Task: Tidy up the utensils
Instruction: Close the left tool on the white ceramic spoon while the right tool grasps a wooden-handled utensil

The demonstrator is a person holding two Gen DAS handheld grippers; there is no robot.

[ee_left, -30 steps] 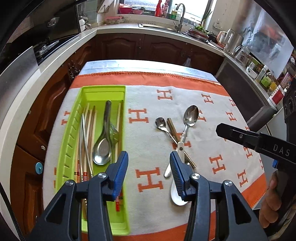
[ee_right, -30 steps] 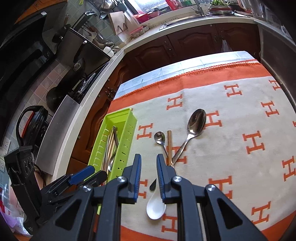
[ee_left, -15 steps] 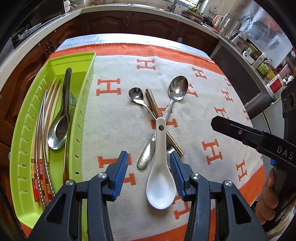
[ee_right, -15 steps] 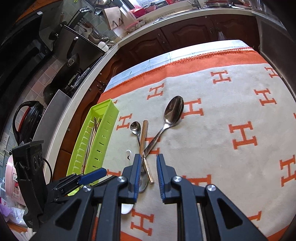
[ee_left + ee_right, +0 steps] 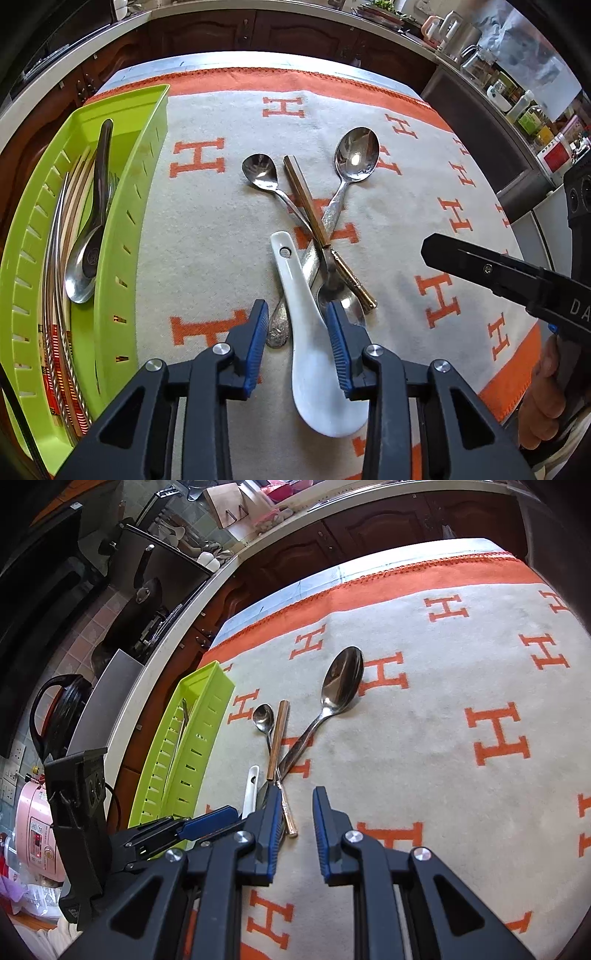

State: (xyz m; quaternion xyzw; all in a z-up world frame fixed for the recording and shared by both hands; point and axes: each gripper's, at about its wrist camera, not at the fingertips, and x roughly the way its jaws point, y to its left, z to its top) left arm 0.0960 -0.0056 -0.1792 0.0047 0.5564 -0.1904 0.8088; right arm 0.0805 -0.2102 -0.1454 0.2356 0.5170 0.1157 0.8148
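A white ceramic soup spoon [image 5: 314, 354] lies on the H-patterned cloth, its handle [image 5: 251, 786] pointing away. My left gripper [image 5: 297, 317] is open, its blue pads either side of the spoon's neck without touching. Under and beyond it cross a small steel spoon [image 5: 260, 171], a large steel spoon [image 5: 356, 153] and a gold-handled utensil [image 5: 314, 218]. The green tray [image 5: 122, 229] at left holds a steel spoon [image 5: 86, 254], chopsticks and a fork. My right gripper [image 5: 295, 805] is open and empty, hovering just right of the pile.
The cloth [image 5: 461, 709] covers a table with orange borders. Kitchen counters, dark cabinets and a stove surround it. A pink rice cooker [image 5: 35, 834] stands at far left. Bottles and jars [image 5: 528, 118] line the right counter.
My left gripper has moved forward and down from beside the tray until its open fingers straddle the white spoon. My right gripper has shifted right and closer to the pile and opened a little wider.
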